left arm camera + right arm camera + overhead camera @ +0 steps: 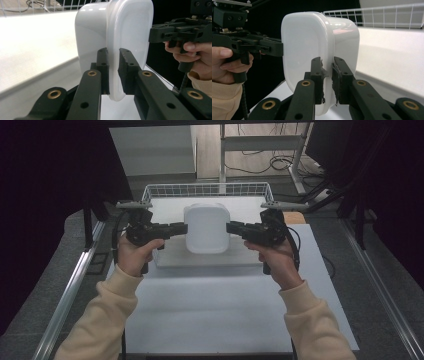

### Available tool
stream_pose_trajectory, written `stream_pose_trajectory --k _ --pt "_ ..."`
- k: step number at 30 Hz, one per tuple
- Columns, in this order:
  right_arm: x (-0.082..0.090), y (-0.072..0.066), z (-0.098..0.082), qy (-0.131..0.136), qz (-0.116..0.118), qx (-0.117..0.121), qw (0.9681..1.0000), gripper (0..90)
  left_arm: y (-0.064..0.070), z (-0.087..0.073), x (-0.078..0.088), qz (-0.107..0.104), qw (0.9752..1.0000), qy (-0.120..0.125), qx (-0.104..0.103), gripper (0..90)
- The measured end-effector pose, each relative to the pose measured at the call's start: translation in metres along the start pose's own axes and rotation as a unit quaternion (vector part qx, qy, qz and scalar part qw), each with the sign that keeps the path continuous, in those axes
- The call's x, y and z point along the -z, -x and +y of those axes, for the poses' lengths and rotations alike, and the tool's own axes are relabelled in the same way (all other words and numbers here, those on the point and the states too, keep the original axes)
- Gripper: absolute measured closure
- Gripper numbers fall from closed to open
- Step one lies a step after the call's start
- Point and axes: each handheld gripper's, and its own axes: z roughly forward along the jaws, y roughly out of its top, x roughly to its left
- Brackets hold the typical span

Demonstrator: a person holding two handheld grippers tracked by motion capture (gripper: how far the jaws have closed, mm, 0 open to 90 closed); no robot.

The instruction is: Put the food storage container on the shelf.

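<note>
White plastic container (pixel 207 227), a rounded-cornered tub with its lid on, hangs in the air between the two grippers, above a pale rectangular board (pixel 210 257) that lies on the table, and it is turned so that its broad lidded face looks toward the person. In the left gripper view the container (pixel 115 37) stands on edge, and the protruding rim where lid meets tub runs down between the two black jaws. Left gripper (pixel 181 228) comes in level from the container's left side, its jaws drawn close together and pinching that rim, with the pads pressed on either face of it. Right gripper (pixel 232 228) does the same from the opposite side: in the right gripper view its jaws are nearly together, clamped on the rim of the container (pixel 319 47), and frayed grey padding shows on the inner faces of the pads. Each gripper is carried by a hand in a cream sleeve, the left hand (pixel 131 256) and the right hand (pixel 277 260) reaching in from the near edge. Beneath lies a white sheet (pixel 215 310) covering the tabletop, with a white wire basket (pixel 207 190) standing at its far end behind the board. Metal rails run along both sides of the table, dark curtains close in left and right, and beyond the basket are a grey floor, table legs and loose cables.
</note>
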Motion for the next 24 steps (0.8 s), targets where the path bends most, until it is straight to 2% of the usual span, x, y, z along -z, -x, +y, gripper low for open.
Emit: stream_pose_trajectory --k 2,8,17,18,20,24 --pt "-0.001 0.002 0.010 -0.002 0.001 0.003 1.0000 79.4 -0.002 0.010 0.000 0.004 1.0000 -0.001 -0.003 79.3" --pt "-0.005 0.007 0.027 -0.006 0.004 0.005 1.0000 79.8 -0.011 0.026 -0.003 0.006 1.0000 -0.003 -0.004 78.9" --pt "-0.021 0.020 0.053 -0.022 0.006 0.000 0.9997 80.1 -0.034 0.048 -0.010 0.003 0.9997 -0.018 0.019 78.5" --pt "-0.026 0.024 0.058 -0.028 0.008 -0.006 0.9996 80.1 -0.041 0.051 -0.013 0.002 0.9995 -0.023 0.023 78.5" --pt "-0.028 0.026 0.059 -0.031 0.007 -0.009 0.9994 80.1 -0.044 0.053 -0.014 0.003 0.9993 -0.026 0.028 78.5" --pt "-0.039 0.035 0.065 -0.044 0.004 -0.026 0.9987 80.0 -0.060 0.059 -0.024 0.000 0.9981 -0.040 0.047 78.3"
